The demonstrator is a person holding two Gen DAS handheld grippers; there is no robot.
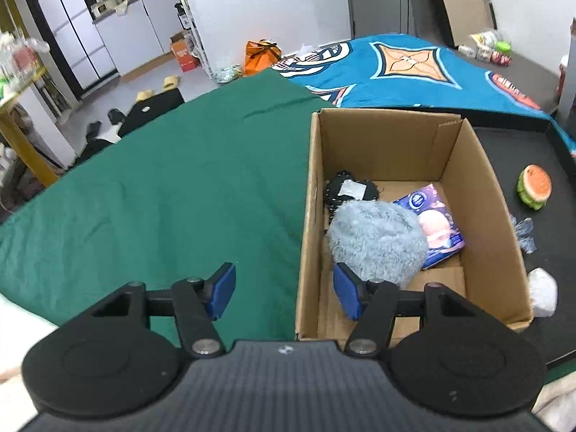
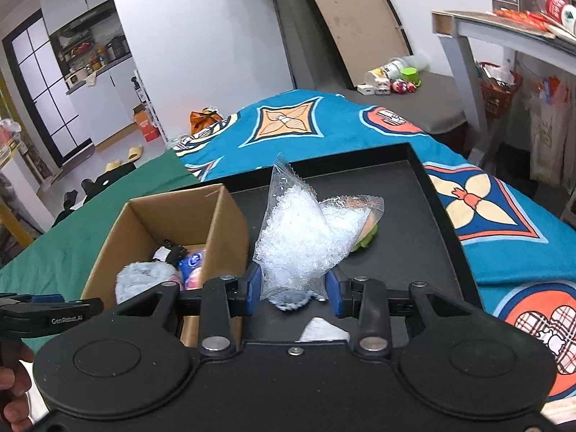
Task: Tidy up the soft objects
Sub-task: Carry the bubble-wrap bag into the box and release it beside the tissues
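Observation:
A cardboard box point(image 1: 478, 194) stands on the black tray point(image 1: 540, 151); it also shows in the right wrist view point(image 2: 230, 223). Inside lie a grey-blue fluffy ball point(image 1: 374, 241), a black knitted item point(image 1: 345, 189) and a blue packet point(image 1: 437, 226). My left gripper point(image 1: 284, 291) is open and empty, straddling the box's left wall. My right gripper point(image 2: 293, 293) is shut on a clear bag of white beads point(image 2: 298, 237), held above the tray point(image 2: 414, 216) just right of the box. A watermelon-slice toy point(image 1: 534, 187) lies on the tray, partly hidden behind the bag in the right wrist view.
A green cloth point(image 1: 162, 180) covers the surface left of the box. A blue patterned blanket point(image 2: 486, 198) lies behind and right of the tray. A white bundle point(image 1: 541, 291) and a grey-blue tassel point(image 1: 523, 234) lie on the tray right of the box.

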